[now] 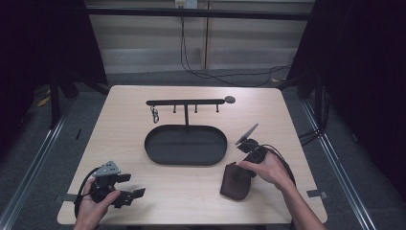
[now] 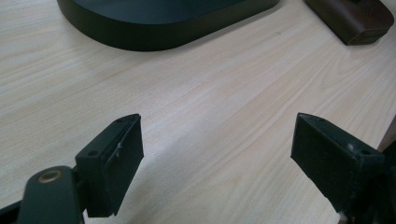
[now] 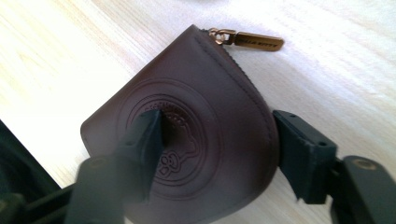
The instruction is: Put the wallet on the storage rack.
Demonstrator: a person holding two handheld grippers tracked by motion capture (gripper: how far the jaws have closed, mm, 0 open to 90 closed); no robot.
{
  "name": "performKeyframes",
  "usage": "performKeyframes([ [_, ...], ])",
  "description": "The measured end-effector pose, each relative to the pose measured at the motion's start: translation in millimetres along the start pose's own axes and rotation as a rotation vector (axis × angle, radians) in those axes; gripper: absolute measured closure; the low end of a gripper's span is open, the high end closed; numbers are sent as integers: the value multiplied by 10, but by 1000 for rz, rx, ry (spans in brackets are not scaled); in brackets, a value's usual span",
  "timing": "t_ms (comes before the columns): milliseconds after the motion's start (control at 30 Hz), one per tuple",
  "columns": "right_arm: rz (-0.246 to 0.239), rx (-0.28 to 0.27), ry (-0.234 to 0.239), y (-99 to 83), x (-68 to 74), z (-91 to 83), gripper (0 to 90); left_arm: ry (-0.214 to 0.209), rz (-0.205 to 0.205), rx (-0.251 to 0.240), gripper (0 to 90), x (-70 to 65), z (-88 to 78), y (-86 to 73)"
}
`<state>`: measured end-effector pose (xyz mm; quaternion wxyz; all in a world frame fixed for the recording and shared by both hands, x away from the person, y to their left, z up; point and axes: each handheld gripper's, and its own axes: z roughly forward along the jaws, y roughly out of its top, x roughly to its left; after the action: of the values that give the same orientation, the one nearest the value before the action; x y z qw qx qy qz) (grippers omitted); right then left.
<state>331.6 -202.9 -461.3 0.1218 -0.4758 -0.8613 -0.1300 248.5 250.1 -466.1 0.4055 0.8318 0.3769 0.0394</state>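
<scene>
Right gripper view has the right gripper (image 3: 217, 140) straddling the pouch (image 3: 196, 107) near the tabletop's front right corner, jaws not quite clamped, so it should squeeze evenly; left gripper (image 2: 217, 154) sits open.

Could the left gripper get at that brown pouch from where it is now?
Probably not without crowding: bare table lies between the left gripper and the brown pouch, but the right gripper already straddles it.
</scene>
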Motion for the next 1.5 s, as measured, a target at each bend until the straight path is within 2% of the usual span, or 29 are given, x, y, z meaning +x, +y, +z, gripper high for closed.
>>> performKeyframes([
  [67,13,-18,-22,-15,20,-66,447,2,0,1,168,1,-2,2],
  [100,13,-18,-22,-15,20,-66,447,4,1,1,168,5,-5,4],
  [133,12,-38,-36,-28,35,-121,501,6,1,-2,168,8,-15,3],
  [333,6,-62,-61,-37,74,-242,582,6,3,-6,168,5,-18,2],
  [433,7,-68,-65,-29,87,-278,588,3,7,-6,169,6,-19,3],
  [467,7,-59,-86,-18,112,-303,590,2,7,-3,169,6,-18,3],
  [567,5,-64,-87,-7,128,-337,611,2,3,-4,170,6,-15,4],
  [633,-1,-63,-113,4,150,-368,613,1,4,-6,170,7,-17,4],
  [667,-1,-70,-115,12,165,-399,648,1,3,-8,170,6,-18,3],
  [700,-1,-70,-115,12,165,-399,648,1,5,-7,170,7,-19,3],
  [767,5,-91,-82,13,176,-452,675,0,7,-10,170,5,-24,3],
  [833,-1,-80,-110,21,195,-479,677,-6,7,-8,172,2,-17,4],
  [1100,-2,-69,-133,56,260,-535,684,2,6,-12,173,4,-23,4],
  [1233,-15,-87,-156,65,299,-592,698,4,5,-30,180,13,-42,8],
  [1500,-17,-80,-179,101,360,-701,721,2,3,-24,179,14,-38,7],
])
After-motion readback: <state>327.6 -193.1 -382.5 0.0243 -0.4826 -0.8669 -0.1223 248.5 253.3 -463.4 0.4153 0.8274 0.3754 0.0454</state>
